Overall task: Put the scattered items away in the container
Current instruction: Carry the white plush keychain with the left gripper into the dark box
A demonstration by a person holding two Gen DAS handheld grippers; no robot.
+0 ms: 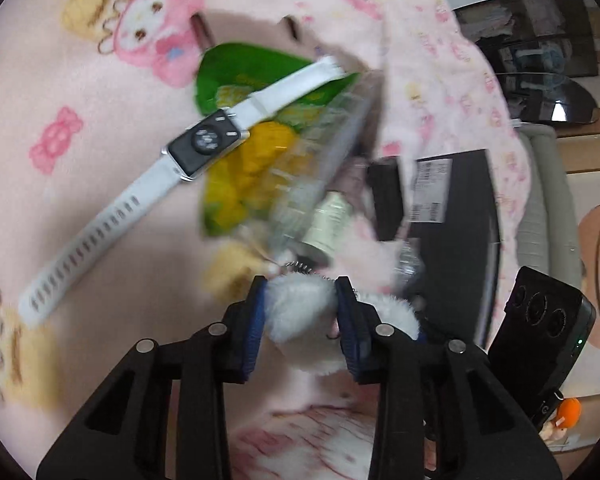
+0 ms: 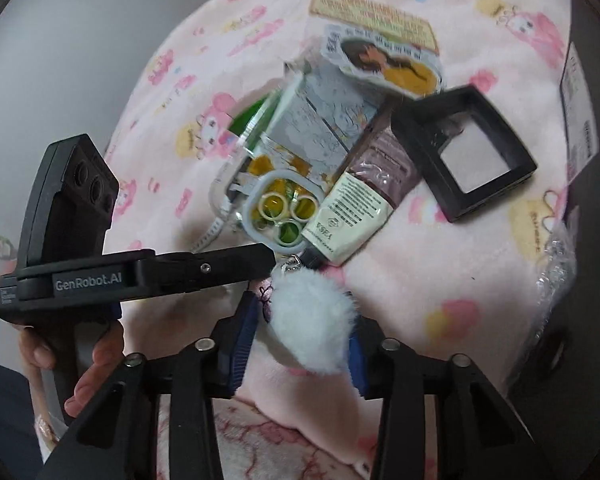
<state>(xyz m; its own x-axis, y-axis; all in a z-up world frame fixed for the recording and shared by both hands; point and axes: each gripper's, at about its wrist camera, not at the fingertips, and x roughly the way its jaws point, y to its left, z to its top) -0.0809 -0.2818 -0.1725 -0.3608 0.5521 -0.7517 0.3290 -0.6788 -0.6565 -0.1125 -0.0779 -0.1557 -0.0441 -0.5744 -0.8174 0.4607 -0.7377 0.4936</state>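
Observation:
A white fluffy pom-pom keychain [image 1: 300, 304] sits between the fingers of my left gripper [image 1: 300, 312], which is shut on it. The same pom-pom [image 2: 312, 324] fills the jaws of my right gripper [image 2: 300, 340], also shut on it. Ahead lie a white-strapped smartwatch [image 1: 204, 144], a green and yellow snack bag [image 1: 244, 136], a cream and brown tube [image 2: 360, 196], a clear case with rings [image 2: 284, 212] and a card pack [image 2: 380, 56]. An open black box [image 2: 464, 152] lies right of the tube.
Everything rests on a pink cartoon-print blanket [image 1: 80, 200]. The other handheld gripper's body [image 2: 72, 240] crosses the left of the right wrist view, held by a hand. A black labelled box [image 1: 456, 216] and crinkled clear plastic [image 2: 556, 272] lie at the right.

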